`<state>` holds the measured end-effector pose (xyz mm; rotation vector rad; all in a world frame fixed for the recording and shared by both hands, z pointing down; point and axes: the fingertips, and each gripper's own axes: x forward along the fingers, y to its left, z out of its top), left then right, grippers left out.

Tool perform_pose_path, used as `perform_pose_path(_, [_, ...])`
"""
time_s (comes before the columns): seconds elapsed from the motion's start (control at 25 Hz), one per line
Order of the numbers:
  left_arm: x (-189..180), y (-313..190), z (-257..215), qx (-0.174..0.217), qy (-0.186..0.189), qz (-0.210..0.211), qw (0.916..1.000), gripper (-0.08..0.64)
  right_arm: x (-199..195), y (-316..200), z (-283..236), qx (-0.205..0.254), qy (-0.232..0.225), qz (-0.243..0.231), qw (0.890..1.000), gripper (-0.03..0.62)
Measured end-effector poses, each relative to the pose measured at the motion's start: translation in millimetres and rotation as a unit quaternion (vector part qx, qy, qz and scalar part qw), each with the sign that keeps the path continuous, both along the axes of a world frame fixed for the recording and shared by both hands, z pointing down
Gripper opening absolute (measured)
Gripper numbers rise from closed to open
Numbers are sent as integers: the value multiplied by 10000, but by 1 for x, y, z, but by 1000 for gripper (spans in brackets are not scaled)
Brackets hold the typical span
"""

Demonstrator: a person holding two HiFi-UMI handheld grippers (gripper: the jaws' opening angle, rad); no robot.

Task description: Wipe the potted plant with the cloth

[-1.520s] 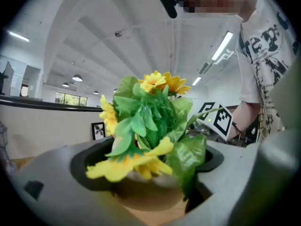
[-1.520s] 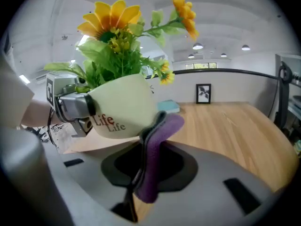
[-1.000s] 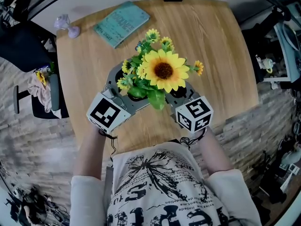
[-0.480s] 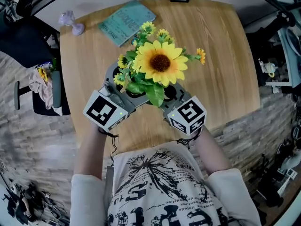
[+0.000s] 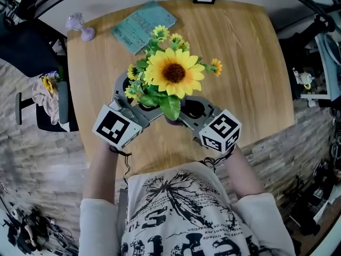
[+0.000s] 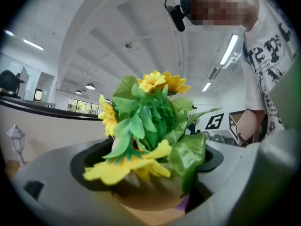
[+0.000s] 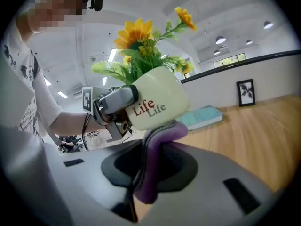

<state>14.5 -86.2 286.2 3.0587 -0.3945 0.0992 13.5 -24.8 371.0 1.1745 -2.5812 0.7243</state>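
The rounded, glossy cream pot (image 7: 157,98) sat clamped in the left claw (image 5: 139,103) over the wooden bench (image 5: 250,63). The right claw (image 5: 184,113) pinched a soft purple cloth (image 7: 155,159) against its base. From above, sunflowers (image 5: 173,73) hid the pot.

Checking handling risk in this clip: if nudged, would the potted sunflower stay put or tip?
Probably top-heavy: the sunflower and leaves spread wider than the cream pot, so a push up high could tip it. Likely light, since the left gripper alone grips it. The pot looks smooth and rounded, perhaps slippery.
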Motion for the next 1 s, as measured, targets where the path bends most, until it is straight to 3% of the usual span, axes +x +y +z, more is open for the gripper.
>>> perform_pose_path(0.28, [-4,-15,9,-52,-158,-65,9998,503,33,-22,0,-102,53,430,9990,77])
perform_pose_path(0.6, [-19,-29,17,-162,-55,-314,9994,503,44,-37,0,150,596,635,9961,77])
perform_pose_path(0.8, [-23,-30,30,-71,-217,-430,9988,503,71,-43,6,38,421,1247,9913,77])
perform_pose_path(1.0, [-11,-20,64,-83,-461,-379,9982,502,112,-37,23,-86,789,1890,9788,77])
